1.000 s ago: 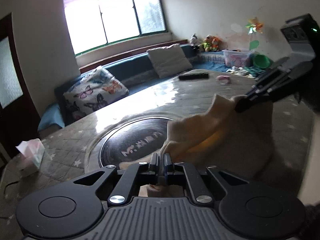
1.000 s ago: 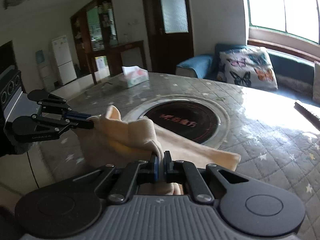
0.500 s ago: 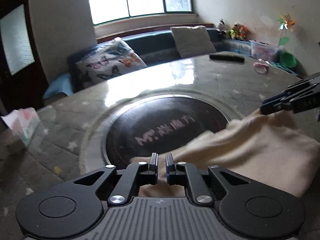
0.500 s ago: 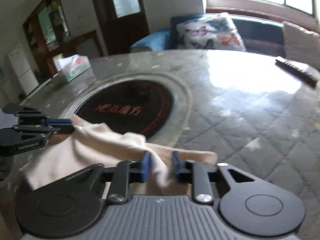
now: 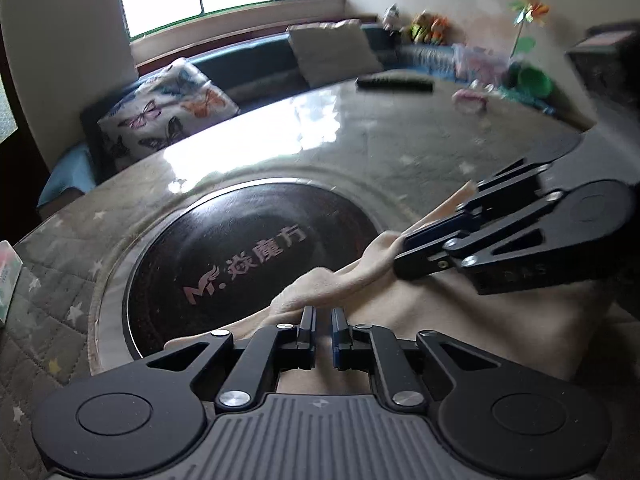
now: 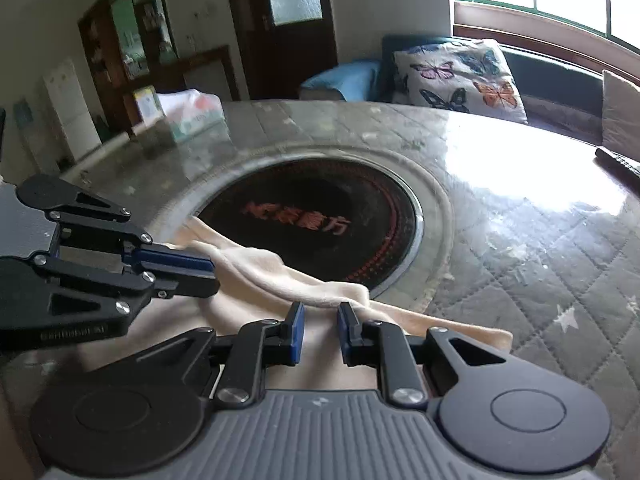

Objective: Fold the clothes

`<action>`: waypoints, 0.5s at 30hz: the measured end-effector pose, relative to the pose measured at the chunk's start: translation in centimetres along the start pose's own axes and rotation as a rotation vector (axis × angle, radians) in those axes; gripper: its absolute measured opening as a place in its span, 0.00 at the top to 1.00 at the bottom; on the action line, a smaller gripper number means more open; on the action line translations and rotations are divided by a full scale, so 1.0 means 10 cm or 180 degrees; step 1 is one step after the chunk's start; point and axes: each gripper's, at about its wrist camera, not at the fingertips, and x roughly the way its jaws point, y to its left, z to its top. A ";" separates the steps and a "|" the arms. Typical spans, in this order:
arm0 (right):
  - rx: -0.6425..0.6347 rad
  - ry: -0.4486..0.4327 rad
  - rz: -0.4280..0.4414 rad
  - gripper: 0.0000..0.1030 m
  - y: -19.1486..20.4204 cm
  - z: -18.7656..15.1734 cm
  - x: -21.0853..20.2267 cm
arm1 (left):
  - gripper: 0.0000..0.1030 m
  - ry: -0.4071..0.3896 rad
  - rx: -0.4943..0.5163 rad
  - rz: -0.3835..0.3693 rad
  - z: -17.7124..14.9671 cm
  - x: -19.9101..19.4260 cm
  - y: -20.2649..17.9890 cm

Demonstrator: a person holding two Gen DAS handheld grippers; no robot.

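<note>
**Cream garment on round table, both grippers parted**

Left wrist view: left gripper released, fingers slightly apart over soft cream fabric garment lying on quilted grey round table.

Right wrist view: right gripper released, jaws parted at the garment's folded edge, beside dark circular glass inset.
</note>
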 end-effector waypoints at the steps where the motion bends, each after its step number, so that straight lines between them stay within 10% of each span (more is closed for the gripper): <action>1: 0.0031 -0.0010 0.0001 0.85 -0.01 -0.01 0.03 | 0.91 0.0027 -0.0025 0.0008 0.01 0.05 0.02; 15: -0.0537 -0.0188 0.0067 0.79 0.50 -0.17 -0.27 | 0.83 -0.0083 -0.0237 -0.0078 -0.01 -0.03 0.12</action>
